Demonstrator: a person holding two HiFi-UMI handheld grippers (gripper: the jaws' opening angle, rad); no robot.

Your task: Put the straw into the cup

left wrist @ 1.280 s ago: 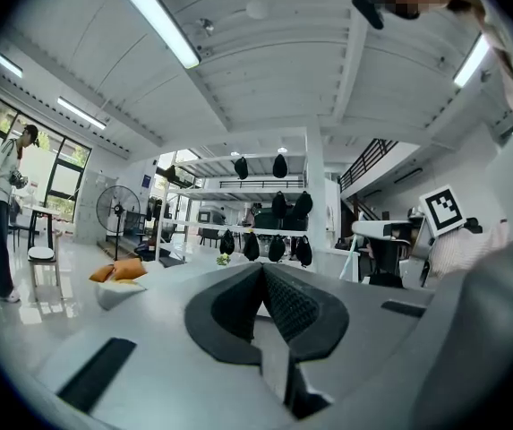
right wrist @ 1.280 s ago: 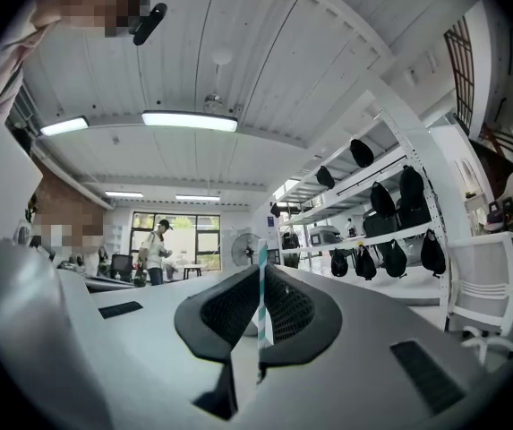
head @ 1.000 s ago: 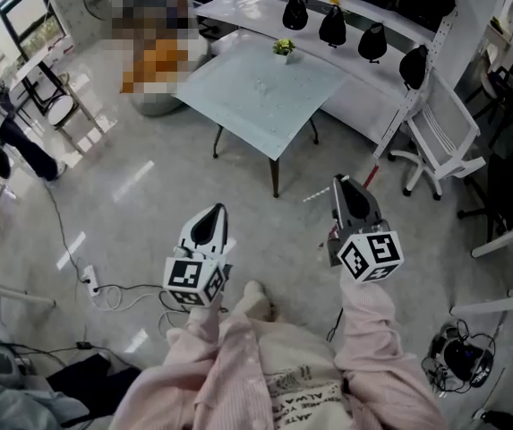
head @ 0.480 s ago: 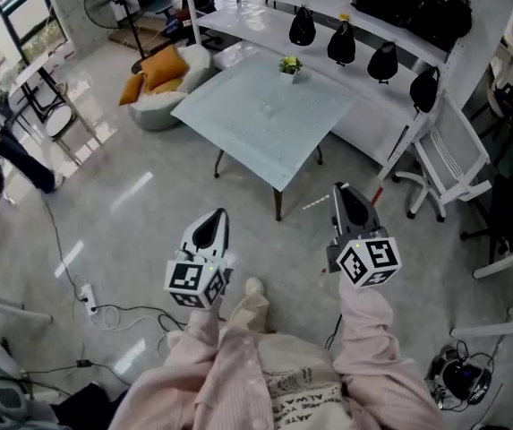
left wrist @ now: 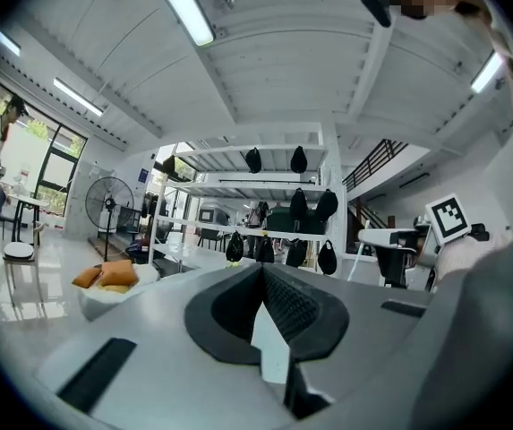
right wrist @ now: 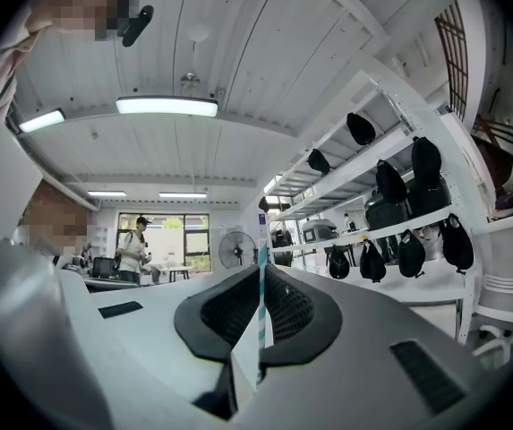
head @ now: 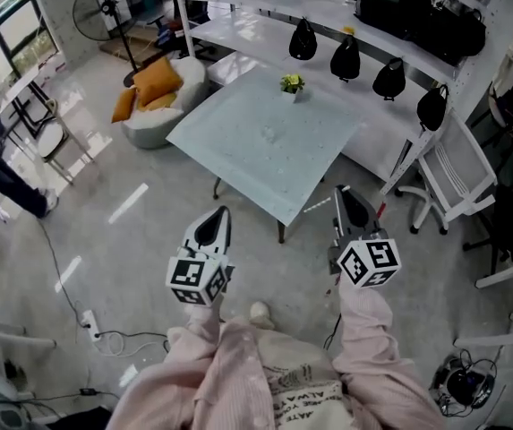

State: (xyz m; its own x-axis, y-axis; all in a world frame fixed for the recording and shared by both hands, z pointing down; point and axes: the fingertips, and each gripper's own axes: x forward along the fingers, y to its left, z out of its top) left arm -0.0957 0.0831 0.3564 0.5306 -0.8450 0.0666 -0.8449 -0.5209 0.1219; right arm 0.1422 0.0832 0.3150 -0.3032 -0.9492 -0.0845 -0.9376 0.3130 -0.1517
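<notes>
Meanwhile, a person (head: 274, 374) is carrying two grippers over the floor (head: 131, 240), near a glass surface (head: 238, 150). The right gripper (head: 342, 192) is clamping a striped straw (right wrist: 259, 231) upright in its jaws; the left gripper (head: 221, 211) is keeping its jaws pressed together, empty.

Straw (right wrist: 260, 267) sits upright between the jaws of my right gripper (head: 346, 201), sticking out past the tips. Left gripper (head: 213, 226) is beside it, jaws together. Worktop (head: 260, 146) is ahead of both jaws, with a plant (head: 292, 83) on its far edge. Shelf (head: 256, 34) is behind the worktop, bags (head: 346, 58) along its front. Chair (head: 448, 173) is right of my right jaws. Beanbag (head: 153, 119) is ahead-left of my left jaws, cushions (head: 153, 83) on it, fan (head: 97, 5) behind it. Cables (head: 90, 285) lie on the floor (head: 122, 204) left of my left jaws.
</notes>
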